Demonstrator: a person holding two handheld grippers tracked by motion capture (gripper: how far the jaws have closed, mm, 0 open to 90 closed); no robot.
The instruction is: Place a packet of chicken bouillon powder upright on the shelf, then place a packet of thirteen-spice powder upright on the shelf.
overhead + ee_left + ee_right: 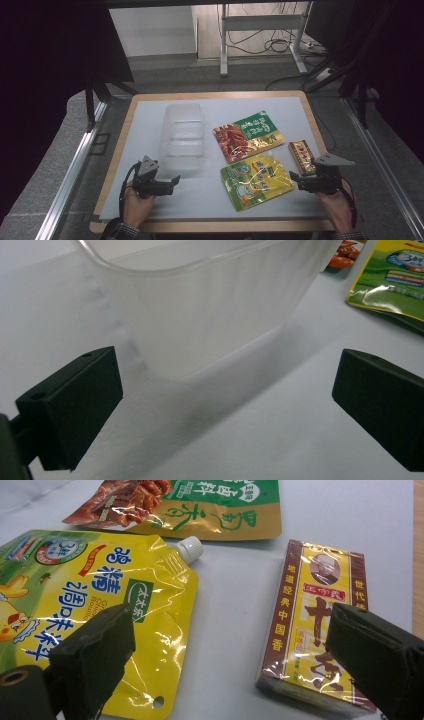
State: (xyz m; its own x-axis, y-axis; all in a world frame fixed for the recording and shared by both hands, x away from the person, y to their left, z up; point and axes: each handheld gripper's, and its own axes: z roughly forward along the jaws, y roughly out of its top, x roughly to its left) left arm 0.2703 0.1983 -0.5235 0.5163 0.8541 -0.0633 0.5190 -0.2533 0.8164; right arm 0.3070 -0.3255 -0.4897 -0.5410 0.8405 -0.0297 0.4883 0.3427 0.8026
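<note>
High view: 4 things lie on the pale mat of the wooden table (pixel 116 165), and going left to right the first is the clear plastic container (pixel 183 136), an open tub left of centre. The left gripper (pixel 170 182) sits just near of its near end, jaws spread wide and holding nothing. In the left gripper view the container (pixel 200 315) stands straight ahead between the 2 pads, not touching either. It looks light and thin-walled, likely to flex and slip under a hard squeeze, so I would pinch the rim at the near short end or steady one wall.

Next to the right comes the green and red snack pouch (pixel 248 135), far of the yellow spouted pouch (pixel 256 181). The yellow pouch (pixel 90 610) looks soft, glossy and slippery; its white cap (pixel 189 548) or a sealed edge seems the firmest hold.

Farthest right is the small cellophane-wrapped box (pixel 301 156), lying flat near the mat's right edge. The right gripper (pixel 296 179) hangs just near of it, jaws open and empty. In the right gripper view the box (pixel 310 615) lies by the right-hand pad, with the yellow pouch under the left-hand one. The box looks stiff and light, its wrap slick; closing across the 2 long sides should hold it best.
</note>
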